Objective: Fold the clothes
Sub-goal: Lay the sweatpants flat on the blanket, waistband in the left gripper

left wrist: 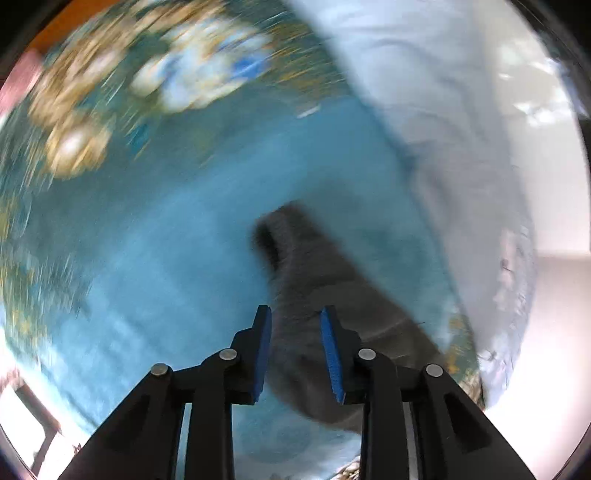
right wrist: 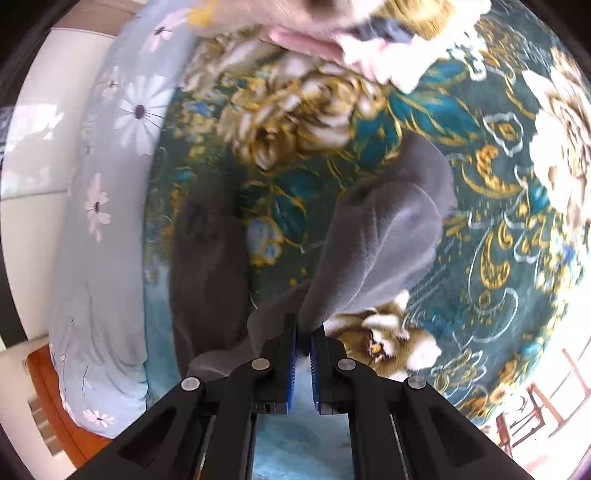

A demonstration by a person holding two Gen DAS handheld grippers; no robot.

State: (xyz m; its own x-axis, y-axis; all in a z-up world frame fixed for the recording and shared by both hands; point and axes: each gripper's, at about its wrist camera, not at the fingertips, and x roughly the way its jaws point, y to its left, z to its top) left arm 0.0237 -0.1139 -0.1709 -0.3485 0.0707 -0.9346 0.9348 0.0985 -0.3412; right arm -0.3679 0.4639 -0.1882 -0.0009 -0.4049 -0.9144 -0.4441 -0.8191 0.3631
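A grey garment (right wrist: 388, 229) lies rumpled on a teal bedspread with gold and white flowers (right wrist: 480, 184). My right gripper (right wrist: 303, 332) is shut on an edge of it, and the cloth hangs from the pads down to the bed. Another, darker and blurred part of the grey cloth (right wrist: 207, 258) lies to the left. In the blurred left wrist view my left gripper (left wrist: 295, 310) points down over the grey garment (left wrist: 306, 266). Its blue pads stand apart and the cloth shows in the gap below them, not pinched.
A pale blue quilt with white daisies (right wrist: 110, 184) lies along the bed's edge (left wrist: 424, 92). A pinkish blurred shape, maybe a hand (right wrist: 306, 22), is at the top. The wooden bed frame (right wrist: 48, 387) and a wooden chair (right wrist: 535, 406) stand beyond the bed.
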